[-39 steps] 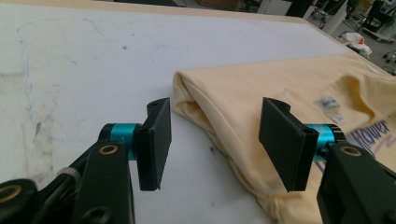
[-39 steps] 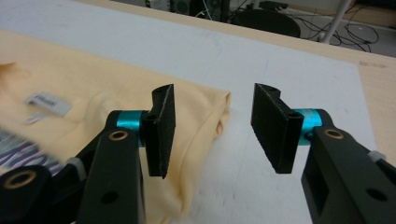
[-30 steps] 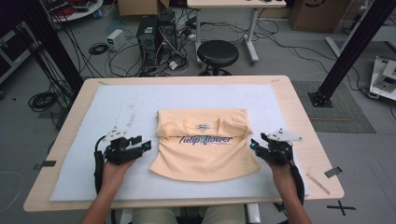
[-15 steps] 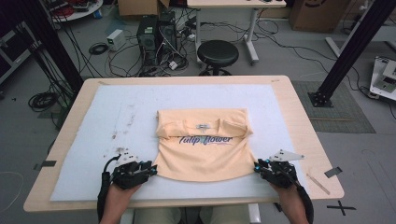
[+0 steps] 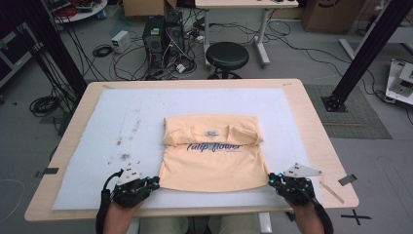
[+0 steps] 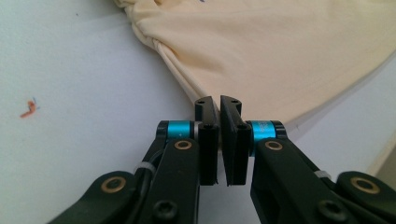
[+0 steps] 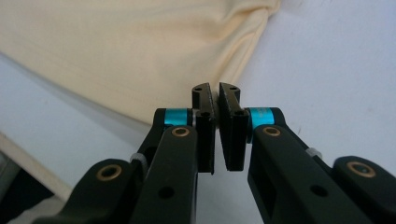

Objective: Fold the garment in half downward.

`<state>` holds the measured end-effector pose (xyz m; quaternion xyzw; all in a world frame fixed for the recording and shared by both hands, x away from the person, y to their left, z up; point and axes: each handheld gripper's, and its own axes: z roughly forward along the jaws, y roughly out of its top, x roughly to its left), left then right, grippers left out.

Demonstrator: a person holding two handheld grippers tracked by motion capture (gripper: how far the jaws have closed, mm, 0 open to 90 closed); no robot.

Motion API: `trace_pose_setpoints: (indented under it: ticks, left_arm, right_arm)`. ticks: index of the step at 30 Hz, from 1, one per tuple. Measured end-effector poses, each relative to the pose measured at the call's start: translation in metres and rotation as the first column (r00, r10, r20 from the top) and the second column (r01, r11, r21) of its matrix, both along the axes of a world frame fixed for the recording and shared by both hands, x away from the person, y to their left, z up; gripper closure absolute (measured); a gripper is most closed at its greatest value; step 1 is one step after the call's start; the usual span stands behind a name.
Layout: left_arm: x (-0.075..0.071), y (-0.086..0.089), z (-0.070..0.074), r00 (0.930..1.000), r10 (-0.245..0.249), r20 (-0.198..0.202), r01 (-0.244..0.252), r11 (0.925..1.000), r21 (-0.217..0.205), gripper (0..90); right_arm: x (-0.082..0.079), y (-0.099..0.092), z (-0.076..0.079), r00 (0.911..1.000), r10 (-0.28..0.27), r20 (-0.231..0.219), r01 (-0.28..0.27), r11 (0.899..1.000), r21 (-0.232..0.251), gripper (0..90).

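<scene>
On the surface (image 5: 302, 112) a white mat (image 5: 97, 146) lies under a folded, pale-yellow shirt (image 5: 214, 165), which sits in the middle with its blue lettering facing up and its hem toward the person.

At the left, the left tongs (image 5: 155, 182) rest low on the mat at the shirt's near left corner. Their jaws have just been closing and now stand clenched. In the left gripper view the tongs (image 6: 218, 100) meet right at the shirt's (image 6: 280, 51) edge, but whether cloth is pinched between the tips cannot be told. A small orange mark (image 6: 29, 107) shows on the mat to their left.

At the right, the right tongs (image 5: 271, 178) sit at the shirt's near right corner, also low on the mat. Their jaws have likewise just been closing and are clenched. In the right gripper view the tongs (image 7: 215, 88) touch the shirt's (image 7: 116, 51) gathered edge; a grip on the fabric cannot be confirmed there either.
</scene>
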<state>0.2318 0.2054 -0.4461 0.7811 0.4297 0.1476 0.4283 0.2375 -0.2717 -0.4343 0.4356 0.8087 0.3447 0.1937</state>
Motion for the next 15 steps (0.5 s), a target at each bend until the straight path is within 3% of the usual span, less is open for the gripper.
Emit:
trace_pose_setpoints:
  ticks: [4,7,9,10,12,15]
  left_arm:
    - [-0.003,-0.001,-0.003,0.9999,-0.005,-0.017,0.005,0.9997,0.025,85.4]
    - [-0.004,-0.001,-0.003,0.9999,-0.005,-0.015,0.005,0.9997,0.022,85.3]
    - [-0.003,0.001,-0.001,0.9998,-0.009,-0.016,0.009,1.0,-0.002,84.1]
    - [-0.003,0.003,0.0,0.9999,-0.004,-0.01,0.004,0.9998,-0.019,80.1]
    - [-0.001,0.007,0.005,0.9997,0.021,0.009,-0.02,0.9981,-0.058,62.9]
    - [0.009,0.015,0.013,0.9977,0.049,0.046,-0.044,0.9924,-0.115,53.9]
  right_arm:
    - [-0.003,0.002,-0.006,0.9993,0.002,-0.037,-0.003,0.999,-0.036,86.1]
    - [-0.003,0.001,-0.007,0.9991,-0.006,-0.042,0.004,0.999,-0.033,85.8]
    - [-0.003,0.0,-0.005,0.9989,-0.01,-0.047,0.009,1.0,-0.023,82.2]
    - [-0.003,-0.001,-0.003,0.9987,-0.016,-0.048,0.015,1.0,-0.006,76.3]
    - [-0.003,-0.004,0.001,0.9992,-0.018,-0.035,0.02,0.999,0.034,72.3]
    - [0.005,-0.006,0.011,0.9995,-0.03,0.006,0.029,0.997,0.066,64.2]
